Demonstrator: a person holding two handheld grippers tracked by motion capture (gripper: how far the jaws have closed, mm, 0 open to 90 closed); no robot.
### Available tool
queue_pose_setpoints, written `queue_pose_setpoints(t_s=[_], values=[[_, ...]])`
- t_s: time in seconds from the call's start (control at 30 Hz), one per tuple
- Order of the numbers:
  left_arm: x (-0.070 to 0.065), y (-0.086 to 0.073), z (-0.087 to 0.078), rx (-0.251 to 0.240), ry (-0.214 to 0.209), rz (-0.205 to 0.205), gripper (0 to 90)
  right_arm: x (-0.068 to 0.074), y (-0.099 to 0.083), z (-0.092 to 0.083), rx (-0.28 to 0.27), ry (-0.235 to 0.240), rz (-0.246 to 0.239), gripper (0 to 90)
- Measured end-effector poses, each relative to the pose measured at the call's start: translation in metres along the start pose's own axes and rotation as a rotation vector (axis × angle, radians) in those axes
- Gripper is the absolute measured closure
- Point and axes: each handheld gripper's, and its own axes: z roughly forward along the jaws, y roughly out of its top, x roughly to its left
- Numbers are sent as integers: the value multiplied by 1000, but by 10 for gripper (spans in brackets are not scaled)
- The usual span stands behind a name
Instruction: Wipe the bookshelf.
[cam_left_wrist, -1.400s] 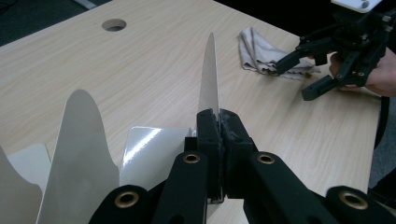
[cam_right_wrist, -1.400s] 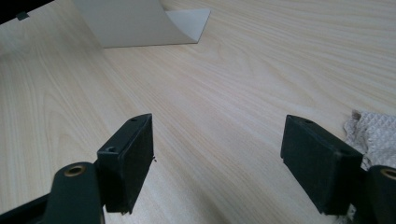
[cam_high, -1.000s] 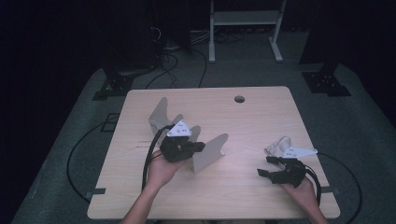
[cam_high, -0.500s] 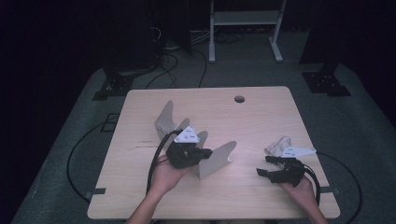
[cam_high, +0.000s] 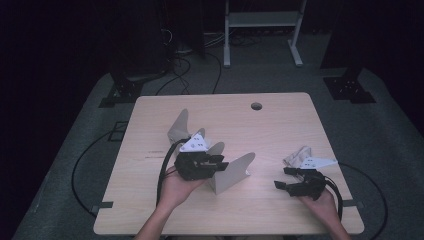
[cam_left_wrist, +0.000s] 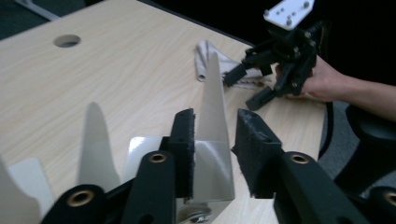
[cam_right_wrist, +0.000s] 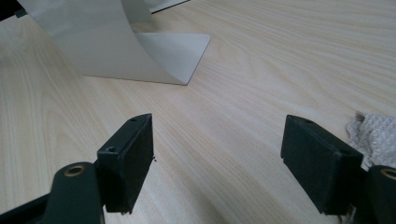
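Left gripper (cam_left_wrist: 212, 149): you've just released the bookend (cam_left_wrist: 214, 135), jaws parting | right gripper (cam_right_wrist: 219, 163): agape, idle at 4 o'clock.

Pale wood, grey sheet metal, black foam pads

The table (cam_high: 280, 125) was light wood grain, smooth and matt. The bookends (cam_left_wrist: 212, 140) looked like thin painted metal with a soft satin sheen. The left gripper (cam_left_wrist: 212, 149) wore rough, matt black pads (cam_left_wrist: 254, 149) on hard black plastic; the cloth (cam_right_wrist: 376, 135) was white with a bumpy waffle weave.
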Motion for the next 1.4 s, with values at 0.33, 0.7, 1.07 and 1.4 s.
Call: queue_pose_setpoints(t_s=[0.33,0.7,1.07,1.4], values=[[13,-4,-26,-54,84,-4,633,0,-2,-1,4,-5,1,246],[37,-25,-66,-102,221,-40,629,0,-3,-4,-1,-12,5,246],[60,-64,-81,-96,328,-83,607,-2,-3,-7,-15,-25,11,246],[82,-91,-72,-82,355,-134,604,-4,-3,-9,-17,-36,8,246]])
